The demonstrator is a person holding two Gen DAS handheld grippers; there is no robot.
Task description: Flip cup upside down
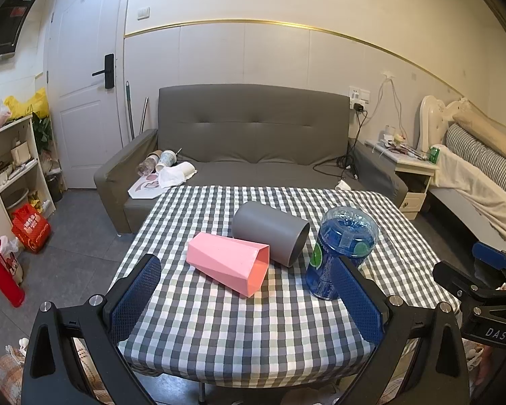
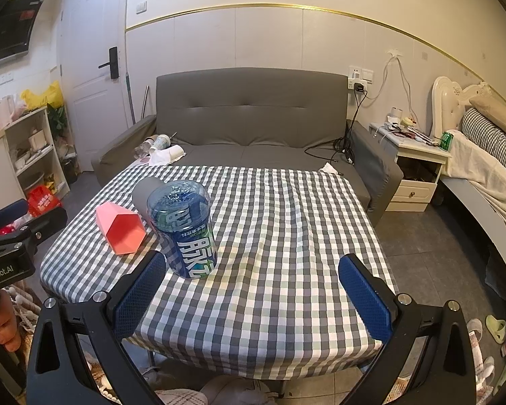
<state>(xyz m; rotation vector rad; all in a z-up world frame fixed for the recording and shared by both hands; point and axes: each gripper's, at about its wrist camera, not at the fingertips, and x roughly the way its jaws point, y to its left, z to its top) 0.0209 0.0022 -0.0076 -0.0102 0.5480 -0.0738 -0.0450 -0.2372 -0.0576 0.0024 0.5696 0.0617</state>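
you are holding both the left gripper (image 1: 249, 298) and right gripper (image 2: 253, 292) released and empty, aiming at mid-frame where the pink faceted cup (image 1: 231, 261) is lying sideways, awaiting grasp.

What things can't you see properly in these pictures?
- Grey cup: in the right wrist view the blue cup covers most of it.
- Blue cup's foot: in the left wrist view a finger of the left gripper covers it.
- Pink cup: its underside lies on the table.
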